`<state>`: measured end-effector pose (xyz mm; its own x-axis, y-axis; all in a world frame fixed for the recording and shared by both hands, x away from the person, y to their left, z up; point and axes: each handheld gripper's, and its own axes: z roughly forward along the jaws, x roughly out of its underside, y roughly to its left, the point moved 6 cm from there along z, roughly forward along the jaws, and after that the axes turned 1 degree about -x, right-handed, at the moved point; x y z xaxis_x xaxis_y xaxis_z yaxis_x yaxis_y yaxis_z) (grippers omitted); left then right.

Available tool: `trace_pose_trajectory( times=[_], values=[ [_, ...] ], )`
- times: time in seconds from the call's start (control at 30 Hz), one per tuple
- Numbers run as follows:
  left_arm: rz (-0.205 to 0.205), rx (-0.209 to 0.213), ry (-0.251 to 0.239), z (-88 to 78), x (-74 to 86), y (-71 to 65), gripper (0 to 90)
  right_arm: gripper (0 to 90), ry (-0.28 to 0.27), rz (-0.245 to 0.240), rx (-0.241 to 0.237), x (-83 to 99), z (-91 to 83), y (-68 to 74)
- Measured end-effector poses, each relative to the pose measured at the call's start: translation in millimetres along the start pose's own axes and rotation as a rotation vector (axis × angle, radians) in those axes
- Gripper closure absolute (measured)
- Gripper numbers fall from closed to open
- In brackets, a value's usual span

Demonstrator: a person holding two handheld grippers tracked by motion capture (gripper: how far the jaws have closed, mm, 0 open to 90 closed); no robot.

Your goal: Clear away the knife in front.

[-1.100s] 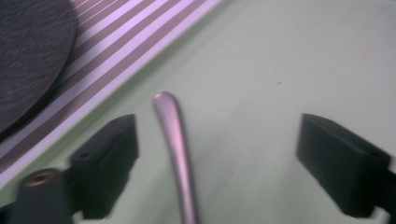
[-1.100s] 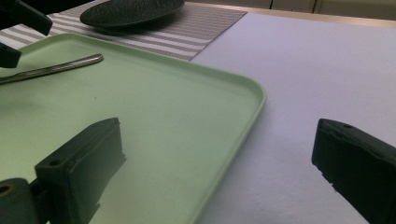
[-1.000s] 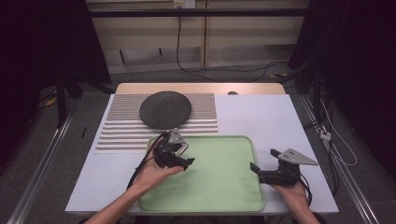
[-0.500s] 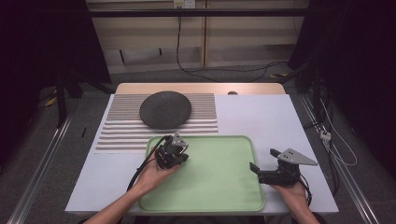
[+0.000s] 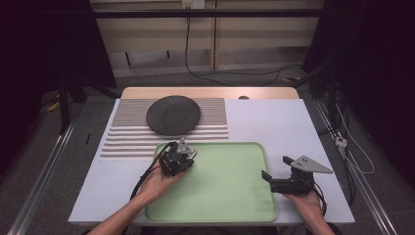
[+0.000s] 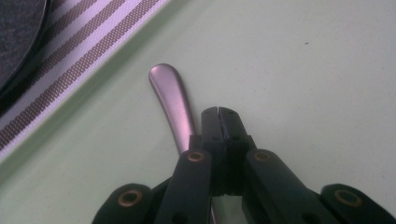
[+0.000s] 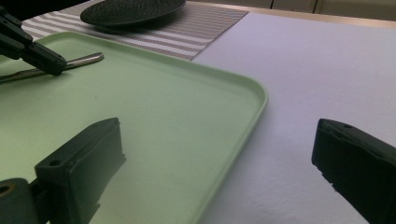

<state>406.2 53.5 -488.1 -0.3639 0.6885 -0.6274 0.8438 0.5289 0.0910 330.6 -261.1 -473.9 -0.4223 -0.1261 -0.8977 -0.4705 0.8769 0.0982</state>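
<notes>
A shiny metal utensil handle [image 6: 172, 100] lies on the green tray [image 5: 230, 196] near its far left corner. My left gripper [image 6: 218, 114] hovers right over it with its jaws pressed together; the handle runs under and along their left side, not between them. From the right gripper view, the handle [image 7: 86, 59] pokes out past the left gripper's tip [image 7: 46, 63]. In the high view the left gripper [image 5: 188, 155] sits at the tray's far left. My right gripper [image 5: 277, 167] is open, astride the tray's right rim [image 7: 254, 109] with nothing between its jaws.
A dark round plate [image 5: 173, 114] rests on a striped mat [image 5: 127, 142] behind the tray. White table surface [image 5: 274, 122] spreads to the right. A small dark knob [image 5: 243, 97] sits at the table's far edge.
The left gripper has turned and shifted slightly over the tray's far left corner. The right gripper has stayed where it was.
</notes>
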Motion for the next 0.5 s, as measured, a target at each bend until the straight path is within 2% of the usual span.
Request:
trace_pose_trajectory(
  times=[0.03, 0.07, 0.1, 0.17, 0.2, 0.3, 0.5],
  values=[
    [-0.011, -0.004, -0.009, 0.5, -0.4, -0.9, 90.0, 2.2, 0.0, 0.001, 0.0, 0.0, 0.0, -0.1],
    [0.002, -0.008, 0.003, 0.1, -0.4, -0.4, 90.0, 2.2, 0.0, 0.003, 0.0, 0.0, 0.1, -0.1],
    [-0.008, -0.007, 0.006, 0.1, -0.6, -0.4, 90.0, 2.2, 0.001, 0.003, 0.0, 0.0, 0.3, -0.1],
    [-0.073, 0.007, 0.009, 0.0, -1.0, 1.9, 90.0, 2.2, 0.0, 0.001, -0.001, 0.0, 0.3, 0.1],
    [-0.063, 0.007, 0.021, -0.8, -0.5, 4.3, 90.0, 2.2, 0.0, 0.001, -0.001, 0.0, 0.2, 0.2],
    [-0.091, 0.008, 0.029, -2.5, 2.0, 8.7, 90.0, 2.2, -0.001, 0.001, -0.001, 0.0, -0.1, -0.3],
    [-0.1, -0.005, 0.041, -5.5, 5.1, 11.9, 90.0, 2.2, 0.0, 0.001, -0.001, 0.1, 0.2, 0.0]
  ],
)
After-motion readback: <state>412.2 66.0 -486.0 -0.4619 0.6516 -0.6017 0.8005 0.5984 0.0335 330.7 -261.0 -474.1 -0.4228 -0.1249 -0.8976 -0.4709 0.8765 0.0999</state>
